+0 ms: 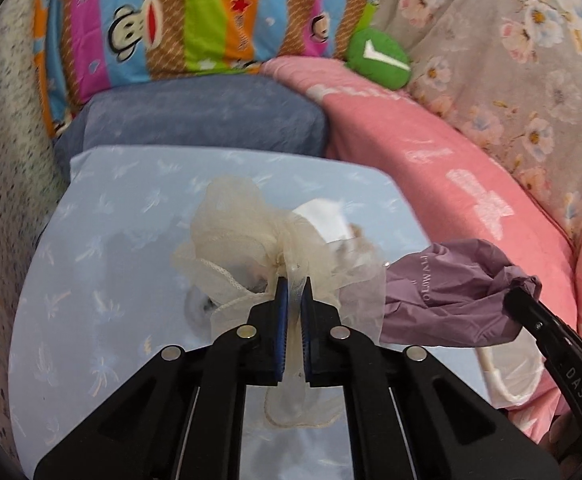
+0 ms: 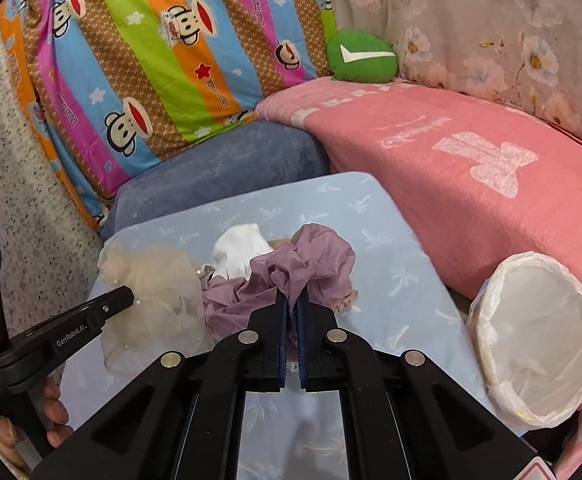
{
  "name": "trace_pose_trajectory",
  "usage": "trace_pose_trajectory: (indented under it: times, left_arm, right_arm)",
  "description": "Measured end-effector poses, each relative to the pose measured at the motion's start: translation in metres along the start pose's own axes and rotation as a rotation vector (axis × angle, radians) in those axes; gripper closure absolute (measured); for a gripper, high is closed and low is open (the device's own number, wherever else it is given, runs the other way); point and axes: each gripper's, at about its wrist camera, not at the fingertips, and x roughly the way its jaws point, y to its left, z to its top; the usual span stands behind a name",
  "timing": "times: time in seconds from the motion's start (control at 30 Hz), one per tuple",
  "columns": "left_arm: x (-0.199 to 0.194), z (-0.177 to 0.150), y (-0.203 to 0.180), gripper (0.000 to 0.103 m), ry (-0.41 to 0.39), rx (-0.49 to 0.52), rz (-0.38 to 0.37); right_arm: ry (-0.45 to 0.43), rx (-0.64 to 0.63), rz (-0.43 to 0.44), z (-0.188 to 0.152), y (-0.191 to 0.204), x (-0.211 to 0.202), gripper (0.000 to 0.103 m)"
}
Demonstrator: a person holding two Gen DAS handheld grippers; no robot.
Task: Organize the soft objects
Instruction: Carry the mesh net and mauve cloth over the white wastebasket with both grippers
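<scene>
My left gripper (image 1: 294,286) is shut on a cream mesh cloth (image 1: 231,236), which bunches up over the light blue pillow (image 1: 103,264). My right gripper (image 2: 292,300) is shut on a crumpled purple garment (image 2: 311,256); it shows at the right of the left wrist view as the purple garment (image 1: 447,292). The left gripper (image 2: 127,294) also appears at the left of the right wrist view, holding the cream mesh cloth (image 2: 159,280). A white cloth (image 2: 239,252) lies between the two, partly hidden, next to a small patterned piece (image 2: 347,298).
A white lined round basket (image 2: 539,340) stands at the right on the pink blanket (image 2: 471,168). Behind lie a dark blue pillow (image 2: 227,168), a striped monkey-print pillow (image 2: 151,52), a green plush (image 2: 361,56) and floral bedding (image 2: 491,32). A hand (image 2: 51,404) holds the left gripper.
</scene>
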Motion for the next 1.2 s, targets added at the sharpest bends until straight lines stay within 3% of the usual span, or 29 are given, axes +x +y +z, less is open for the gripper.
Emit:
trace_pose_trajectory:
  times: [0.2,0.43,0.83,1.2]
  left_arm:
    - [-0.017,0.019,-0.052,0.097,-0.054,0.082,-0.099]
    - [-0.016,0.023,-0.127,0.097,-0.067,0.203,-0.221]
    - [0.004,0.004,-0.240,0.097,-0.014,0.379,-0.374]
    - [0.030,-0.021,-0.284,0.095,0.080,0.462,-0.413]
  right_arm:
    - [-0.118,0.048,-0.062,0.027,-0.040,-0.047,0.099]
    - [-0.198,0.117,-0.173,0.039,-0.103,-0.084,0.100]
    - [-0.208,0.254,-0.317,0.022,-0.199,-0.109,0.099]
    - [-0.181,0.325,-0.366,0.005,-0.235,-0.103,0.099]
